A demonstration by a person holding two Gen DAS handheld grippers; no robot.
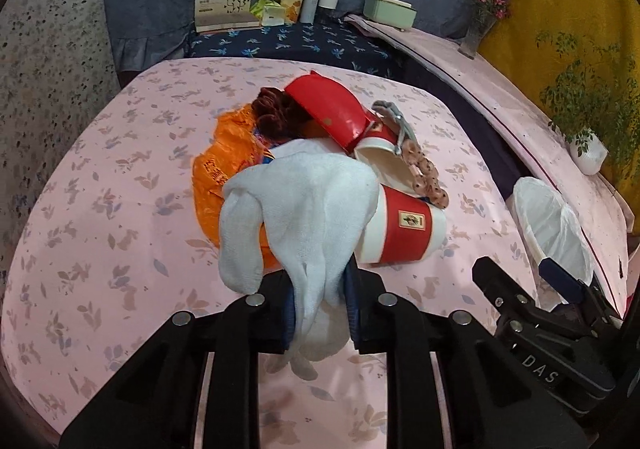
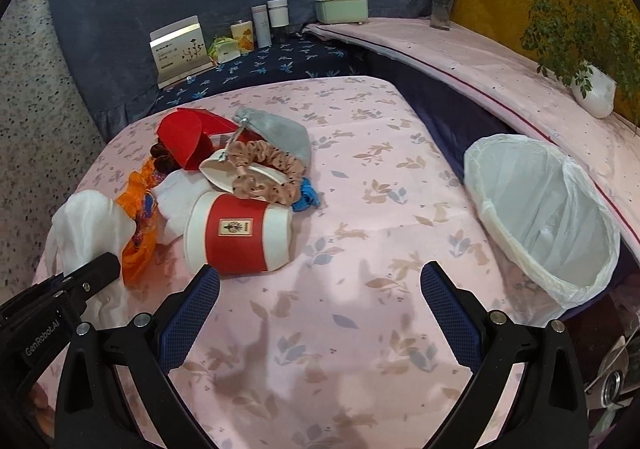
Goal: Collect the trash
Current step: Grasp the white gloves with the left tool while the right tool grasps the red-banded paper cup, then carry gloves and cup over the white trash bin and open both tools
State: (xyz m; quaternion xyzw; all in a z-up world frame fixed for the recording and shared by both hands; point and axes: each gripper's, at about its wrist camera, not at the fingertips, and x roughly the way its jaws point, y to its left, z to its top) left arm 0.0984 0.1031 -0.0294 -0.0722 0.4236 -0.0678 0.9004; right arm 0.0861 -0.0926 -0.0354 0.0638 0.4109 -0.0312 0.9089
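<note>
My left gripper [image 1: 320, 305] is shut on a crumpled white tissue [image 1: 304, 217], which hangs lifted above the pink cloth. The same tissue [image 2: 88, 225] shows at the left of the right wrist view, in front of the pile. Behind it lie an orange plastic bag [image 1: 216, 177], a red-and-white paper cup [image 1: 404, 229] on its side, a second cup [image 1: 384, 157], a red lid-like piece [image 1: 328, 109] and a pink scrunchie [image 1: 428, 177]. My right gripper [image 2: 320, 309] stands open over bare cloth, just right of the cup [image 2: 240, 237]. The white-lined trash bin [image 2: 548, 209] sits to its right.
A grey pouch [image 2: 280, 133], a blue scrap [image 2: 306, 199] and a dark brown scrunchie [image 1: 276, 113] also lie in the pile. Boxes and bottles [image 1: 280, 1] stand on the dark shelf behind. A raised pink ledge [image 2: 500, 77] with potted plants [image 2: 592, 89] runs along the right.
</note>
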